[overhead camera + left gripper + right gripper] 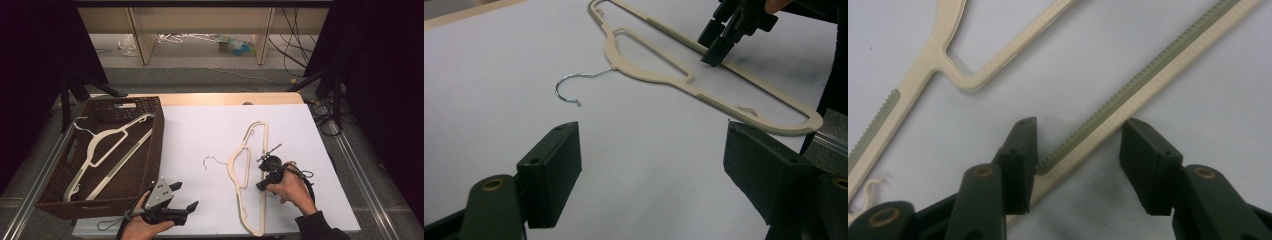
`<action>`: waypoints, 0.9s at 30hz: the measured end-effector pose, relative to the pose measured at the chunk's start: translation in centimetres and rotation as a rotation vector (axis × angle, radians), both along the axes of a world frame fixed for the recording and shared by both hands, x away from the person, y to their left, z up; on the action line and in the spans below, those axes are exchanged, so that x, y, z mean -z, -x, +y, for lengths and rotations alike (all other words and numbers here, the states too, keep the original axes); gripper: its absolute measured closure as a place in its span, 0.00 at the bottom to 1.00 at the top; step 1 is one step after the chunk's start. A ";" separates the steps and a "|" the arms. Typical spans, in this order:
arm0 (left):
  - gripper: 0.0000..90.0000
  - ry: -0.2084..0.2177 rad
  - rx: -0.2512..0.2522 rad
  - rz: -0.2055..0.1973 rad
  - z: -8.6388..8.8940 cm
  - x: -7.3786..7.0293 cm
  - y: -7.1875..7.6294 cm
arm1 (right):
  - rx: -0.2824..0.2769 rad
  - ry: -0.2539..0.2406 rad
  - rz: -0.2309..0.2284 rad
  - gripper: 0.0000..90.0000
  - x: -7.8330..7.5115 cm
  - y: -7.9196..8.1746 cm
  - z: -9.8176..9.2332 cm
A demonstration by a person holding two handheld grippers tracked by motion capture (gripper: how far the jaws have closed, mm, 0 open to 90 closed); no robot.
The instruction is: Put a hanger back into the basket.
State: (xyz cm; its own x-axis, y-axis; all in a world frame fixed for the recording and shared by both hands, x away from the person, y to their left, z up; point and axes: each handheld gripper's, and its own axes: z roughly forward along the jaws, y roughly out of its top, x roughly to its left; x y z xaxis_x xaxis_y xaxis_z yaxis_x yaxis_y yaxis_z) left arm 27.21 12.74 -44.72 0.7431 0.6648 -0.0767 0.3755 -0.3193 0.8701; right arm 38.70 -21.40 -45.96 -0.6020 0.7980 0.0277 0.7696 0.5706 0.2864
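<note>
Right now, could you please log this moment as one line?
right gripper: fingers open, straddling hanger bar | left gripper: open, idle | basket: one hanger

Two cream hangers are counted: one hanger (248, 175) lying on the desk (200, 135) under the right claw (266, 175), one hanger (107, 150) in the single wicker basket (150, 150) beyond the left claw (182, 196).

Left gripper (182, 196) at bottom centre-left of the high view, jaws wide apart, right gripper (264, 176) at lower right, jaws half-parted, pointing down.
</note>
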 end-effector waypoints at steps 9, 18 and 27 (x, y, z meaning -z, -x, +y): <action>0.26 0.003 -0.004 -0.001 0.1 -0.1 -0.1 | -0.070 -0.017 -0.043 0.69 0.0 -0.1 -0.8; 0.26 0.000 -0.006 -0.003 0.2 0.0 -0.2 | -0.152 -0.018 -0.053 0.78 -0.1 0.2 -0.8; 0.26 -0.002 -0.005 -0.004 0.2 0.0 -0.2 | -0.288 -0.033 -0.058 0.88 0.0 0.3 1.1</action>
